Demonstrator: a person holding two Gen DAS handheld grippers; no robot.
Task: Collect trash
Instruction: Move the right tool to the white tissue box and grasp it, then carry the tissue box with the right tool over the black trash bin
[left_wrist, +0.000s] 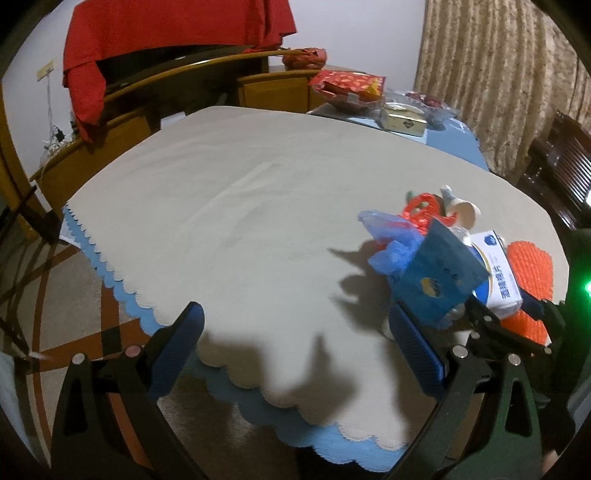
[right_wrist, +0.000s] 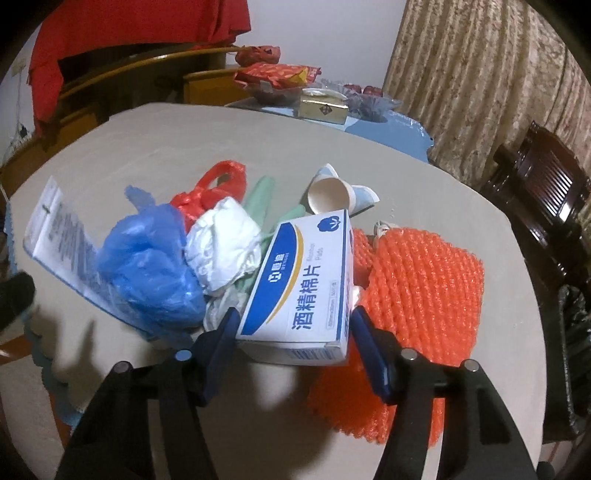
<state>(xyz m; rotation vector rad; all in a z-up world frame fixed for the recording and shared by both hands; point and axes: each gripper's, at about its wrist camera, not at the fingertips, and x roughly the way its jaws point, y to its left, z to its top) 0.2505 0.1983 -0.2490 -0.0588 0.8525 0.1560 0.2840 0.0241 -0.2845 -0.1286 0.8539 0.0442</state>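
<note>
Cardboard: the white-and-blue box (right_wrist: 299, 280) looks light and stiff, with flat sides that suit a squeeze across its width; pressed too hard, it would likely dent.
Right gripper (right_wrist: 293, 326): its blue fingers sit on either side of the box's near end, touching or nearly so; whether they bear on it firmly I cannot tell.
Left gripper (left_wrist: 295, 332): spread wide and holding nothing, at the near edge of the desk (left_wrist: 240, 206), beside the pile.
Where the trash is: heaped together on the beige cloth toward the near right of the desk, the box leaning on top.
Soft pieces: blue plastic bag (right_wrist: 147, 269), red plastic bag (right_wrist: 210, 188) and crumpled white wad (right_wrist: 221, 247) will be limp and slippery; best pinched at a bunched fold.
Foam net (right_wrist: 417, 284): orange, springy, very light; take it by an edge.
Paper cup (right_wrist: 328, 194): on its side behind the box, easily crushed; grip the rim gently.
</note>
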